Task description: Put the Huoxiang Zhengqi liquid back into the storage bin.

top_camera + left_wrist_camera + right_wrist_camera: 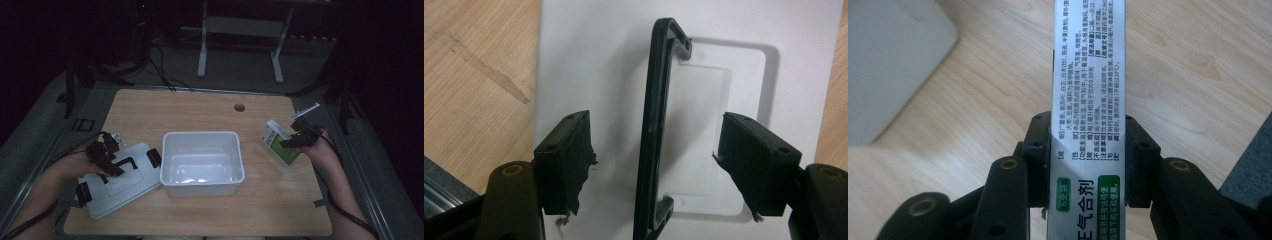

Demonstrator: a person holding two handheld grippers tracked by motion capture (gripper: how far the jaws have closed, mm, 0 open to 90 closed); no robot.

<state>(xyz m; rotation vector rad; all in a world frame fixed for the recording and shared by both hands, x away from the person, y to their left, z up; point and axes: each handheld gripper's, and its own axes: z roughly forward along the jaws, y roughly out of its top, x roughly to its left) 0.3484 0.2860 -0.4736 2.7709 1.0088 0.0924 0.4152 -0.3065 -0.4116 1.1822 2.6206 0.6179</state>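
white bin point(202, 158) bare inside — right tool point(294, 140) clamped on box point(280, 144), left tool point(107, 159) wide over lid point(120, 181)

The open white plastic bin point(202, 162) sits at the centre of the wooden table point(200, 107). The white lid with a black handle point(117, 172) lies left of it. The green-and-white cardboard box point(280, 142) is right of it.

Left gripper point(107, 157) fingers point(566, 162) spread; right gripper point(295, 137) fingers clamped.
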